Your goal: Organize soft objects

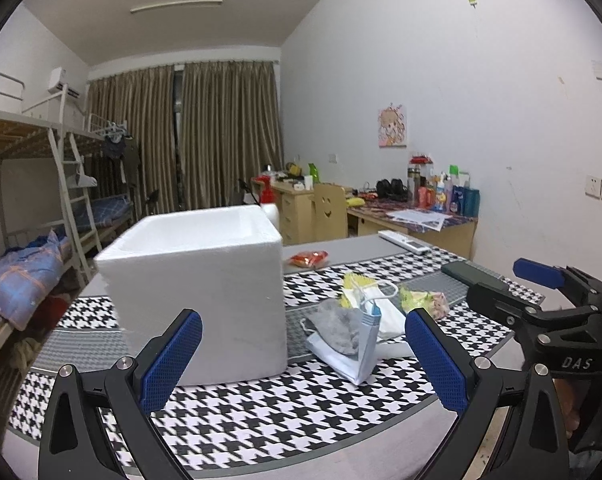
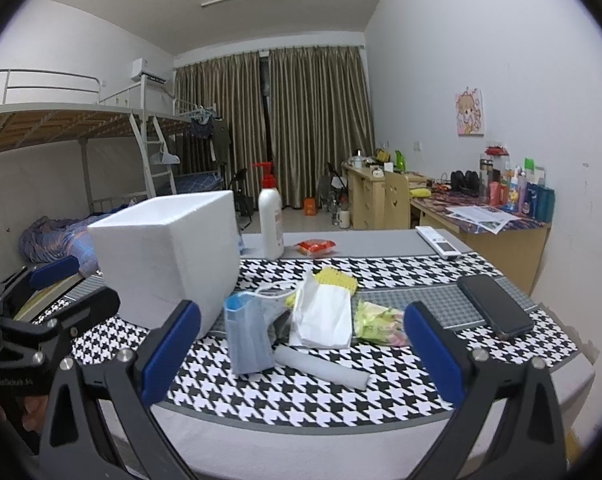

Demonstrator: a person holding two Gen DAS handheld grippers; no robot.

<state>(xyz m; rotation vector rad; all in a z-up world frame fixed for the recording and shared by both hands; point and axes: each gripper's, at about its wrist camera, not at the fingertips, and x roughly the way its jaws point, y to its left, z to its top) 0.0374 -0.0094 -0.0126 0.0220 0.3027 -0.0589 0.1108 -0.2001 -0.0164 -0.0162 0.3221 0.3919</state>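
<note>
A white foam box [image 1: 197,280] [image 2: 169,256] stands open-topped on the houndstooth mat [image 2: 301,404]. Right of it lies a pile of soft things: a blue face mask [image 1: 361,344] [image 2: 247,336], a grey mask [image 1: 337,326], a white bag with a yellow top [image 1: 365,292] [image 2: 323,316], a yellow-green packet [image 1: 425,302] [image 2: 377,320] and a grey foam strip [image 2: 321,366]. My left gripper [image 1: 303,320] [image 2: 77,288] hovers open before the box and pile. My right gripper [image 2: 301,310] [image 1: 513,284] is open, facing the pile. Neither holds anything.
A black phone [image 2: 495,306] [image 1: 471,272] lies right of the pile. Behind are a white pump bottle [image 2: 271,220], a red snack packet [image 2: 316,246] [image 1: 309,258] and a white remote [image 2: 437,242]. Bunk beds stand left, cluttered desks at the far right.
</note>
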